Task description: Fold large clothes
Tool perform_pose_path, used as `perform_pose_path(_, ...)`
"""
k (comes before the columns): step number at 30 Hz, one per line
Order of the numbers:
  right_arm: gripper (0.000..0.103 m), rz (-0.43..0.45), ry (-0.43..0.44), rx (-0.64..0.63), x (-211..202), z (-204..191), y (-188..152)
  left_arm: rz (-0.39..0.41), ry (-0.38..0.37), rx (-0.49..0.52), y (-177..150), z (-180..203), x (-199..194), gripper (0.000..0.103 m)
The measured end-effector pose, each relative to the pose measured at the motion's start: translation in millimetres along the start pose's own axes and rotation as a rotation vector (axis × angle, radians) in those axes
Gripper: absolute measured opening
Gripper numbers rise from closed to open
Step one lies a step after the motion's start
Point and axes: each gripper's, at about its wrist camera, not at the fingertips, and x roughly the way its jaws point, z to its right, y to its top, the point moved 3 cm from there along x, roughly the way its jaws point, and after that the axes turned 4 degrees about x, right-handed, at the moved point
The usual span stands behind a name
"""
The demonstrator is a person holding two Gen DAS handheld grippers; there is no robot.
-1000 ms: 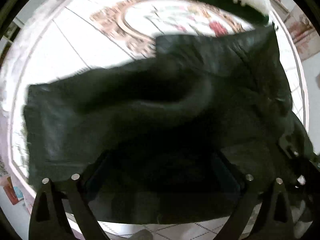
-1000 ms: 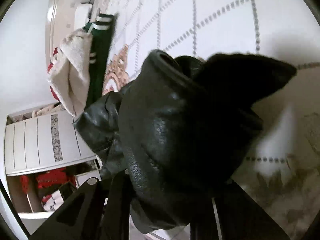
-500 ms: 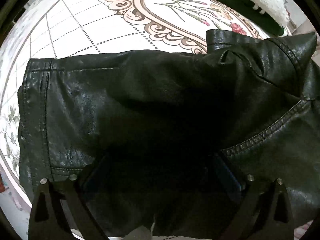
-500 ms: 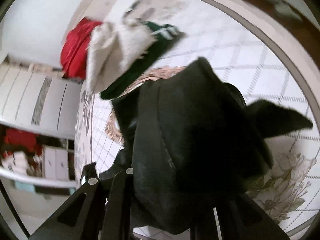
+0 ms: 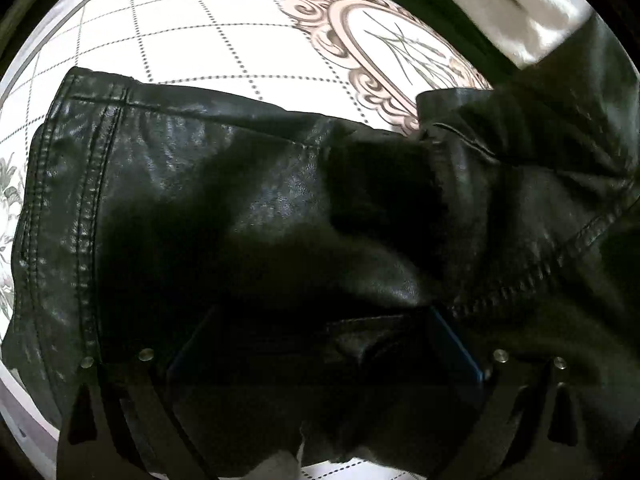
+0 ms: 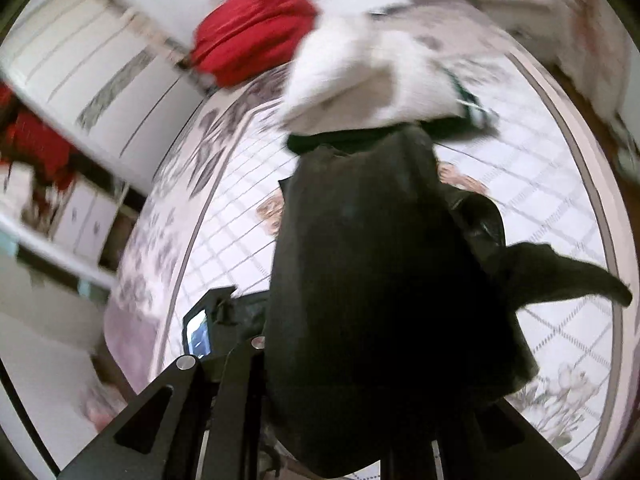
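Note:
A black leather jacket [image 5: 248, 216] lies spread on a patterned rug [image 5: 224, 40], its stitched hem at the left. My left gripper [image 5: 324, 364] sits low over it with its fingers wide apart; jacket leather bunches between them and hides the pads. In the right wrist view the same jacket [image 6: 372, 280] hangs in a dark bundle from my right gripper [image 6: 360, 420], which is shut on it and holds it above the rug. A sleeve end [image 6: 580, 280] sticks out to the right.
A white fleece garment [image 6: 360, 76] lies on a dark green one [image 6: 448, 128] at the rug's far side; they also show in the left wrist view [image 5: 500, 8]. A red garment [image 6: 252, 28] lies by white cabinets [image 6: 80, 72]. The left gripper's body [image 6: 204, 332] shows beside the jacket.
The left gripper has come lower and closer over the jacket, which now lies flatter. The right gripper has swung round, lifting its bunch of jacket, so more of the room shows.

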Motion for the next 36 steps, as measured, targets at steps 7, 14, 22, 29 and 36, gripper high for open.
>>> perform_pose_path(7,0.017,-0.059,-0.012,-0.318,21,-98,-36,0.093,-0.014,-0.22,-27,-97,-80,0.102)
perform_pose_path(14,0.018,-0.294,0.075,-0.552,92,-185,-150,0.184,0.167,-0.365,-101,-188,-173,0.102)
perform_pose_path(22,0.081,-0.759,0.256,-0.298,140,-184,-216,0.182,0.343,-0.466,-145,-245,-220,0.102)
perform_pose_path(29,0.09,-0.644,-0.092,-0.475,83,-157,-187,0.245,0.313,-0.426,-108,-196,-227,0.102)
perform_pose_path(36,0.09,-0.605,-0.289,-0.491,127,-125,-171,0.26,0.35,-0.313,-82,-152,-210,0.102)
